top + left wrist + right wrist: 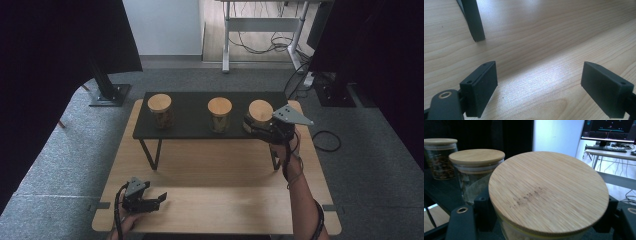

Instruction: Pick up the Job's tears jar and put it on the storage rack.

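The high view is dim and soft, black at 9 and 3 o'clock, with daylight on the floor at 12 and a faint shadow under the shelf (200,131). In the left gripper view, a pale glare streaks the table (544,75) from 2 toward 7 o'clock. The right gripper view is sharp on the near lid (549,192); the screen (609,130) at 1 o'clock is blurred.

The left gripper (161,196) sits low at the near left, held in the left hand (124,223), its jaws level, pointing right and standing wide apart with nothing between them. The right forearm (306,210) extends forward from the near edge, a band around its wrist. The right hand (283,148) holds the right gripper (248,123) raised, pointing left, its jaws clamped on opposite sides of a jar (549,195).
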The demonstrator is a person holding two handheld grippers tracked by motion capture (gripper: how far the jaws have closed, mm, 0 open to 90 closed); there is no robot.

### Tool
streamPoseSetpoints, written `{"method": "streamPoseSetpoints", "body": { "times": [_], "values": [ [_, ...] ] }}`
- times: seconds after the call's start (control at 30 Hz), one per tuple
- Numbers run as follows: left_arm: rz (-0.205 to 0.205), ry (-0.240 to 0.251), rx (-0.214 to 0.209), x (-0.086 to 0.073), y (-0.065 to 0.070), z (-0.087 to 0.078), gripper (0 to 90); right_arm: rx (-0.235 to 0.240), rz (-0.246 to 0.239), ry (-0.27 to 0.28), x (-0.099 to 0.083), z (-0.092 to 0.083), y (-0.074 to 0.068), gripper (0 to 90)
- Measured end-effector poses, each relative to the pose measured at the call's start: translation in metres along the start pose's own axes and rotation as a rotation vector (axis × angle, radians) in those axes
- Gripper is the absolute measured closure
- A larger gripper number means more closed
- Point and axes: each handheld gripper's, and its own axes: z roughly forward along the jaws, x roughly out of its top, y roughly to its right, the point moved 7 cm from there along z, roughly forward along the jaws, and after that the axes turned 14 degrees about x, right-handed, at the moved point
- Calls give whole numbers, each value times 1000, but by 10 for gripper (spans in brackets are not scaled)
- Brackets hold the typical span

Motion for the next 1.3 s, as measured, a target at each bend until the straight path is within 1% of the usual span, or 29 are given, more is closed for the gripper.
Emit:
{"method": "streamPoseSetpoints", "body": {
  "times": [0.17,0.43,0.5,0.53,0.6,0.67,1.13,1.2,1.23,1.3],
  "values": [
    [0,0,0,0,0,0,132,-16,9,-9,-4,4,3,246],
    [4,-2,0,0,0,0,132,-37,2,-18,-6,3,4,245],
    [4,-1,2,0,0,0,132,-54,-9,-31,-7,4,5,240],
    [4,-1,2,0,0,0,132,-63,-12,-35,-8,5,5,223],
    [4,0,2,0,0,0,131,-80,-14,-29,-8,4,7,225],
    [4,-1,2,0,0,0,131,-92,-23,-35,-7,4,7,224],
    [5,-1,1,0,0,0,131,-92,-24,-39,-7,4,7,224],
    [4,0,1,0,1,0,131,-95,-25,-38,-7,4,7,213],
    [5,-1,2,0,0,0,131,-110,-31,-41,-6,4,7,193],
    [5,0,2,0,0,0,131,-111,-34,-37,-5,3,6,172]
  ]
}}
